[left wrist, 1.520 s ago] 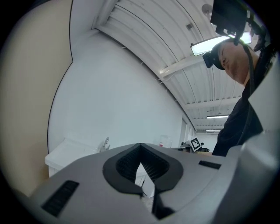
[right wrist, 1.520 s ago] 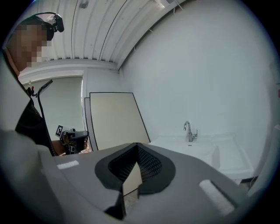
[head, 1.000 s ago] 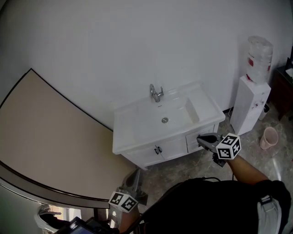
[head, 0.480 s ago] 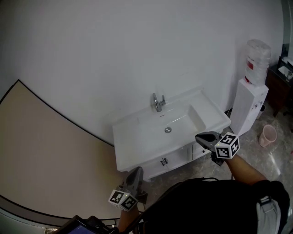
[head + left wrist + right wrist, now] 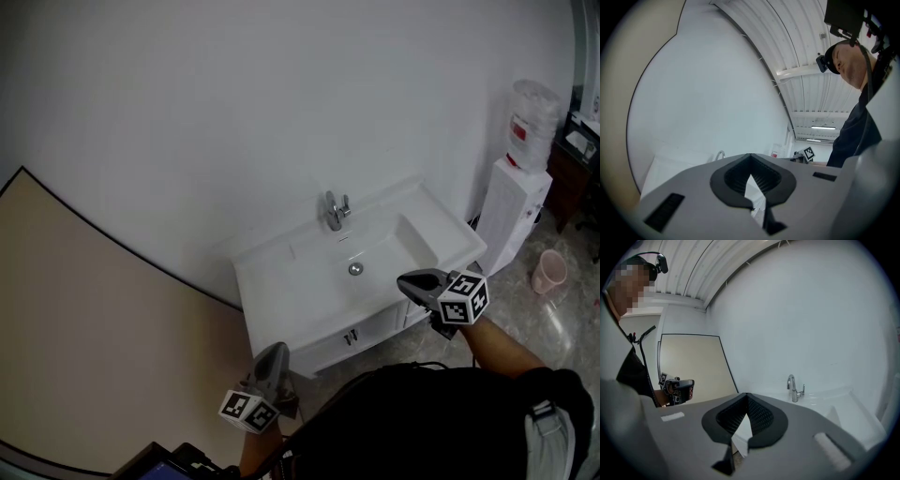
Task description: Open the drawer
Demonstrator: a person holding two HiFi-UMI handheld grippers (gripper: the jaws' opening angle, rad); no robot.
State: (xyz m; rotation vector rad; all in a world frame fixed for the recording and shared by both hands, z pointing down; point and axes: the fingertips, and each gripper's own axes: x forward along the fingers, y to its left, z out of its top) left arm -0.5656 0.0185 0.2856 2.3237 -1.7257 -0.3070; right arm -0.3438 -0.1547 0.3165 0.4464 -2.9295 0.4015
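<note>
The fingers of the right gripper [image 5: 403,279] are pressed together on nothing, and so are those of the left gripper [image 5: 273,350], which hangs low beside the white vanity [image 5: 281,309]. The drawer [image 5: 413,314] sits shut in the vanity's front, right of the door handles [image 5: 349,336], partly behind the right gripper. I'd say that hand should spread its fingers, meet the drawer's pull level, close squarely and draw straight out.

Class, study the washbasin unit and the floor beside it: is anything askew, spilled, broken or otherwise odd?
Nothing stands out. The tap stands upright behind the basin, the cabinet fronts sit flush and shut, and the water dispenser and the pink bin both stand upright on the floor to the right.
</note>
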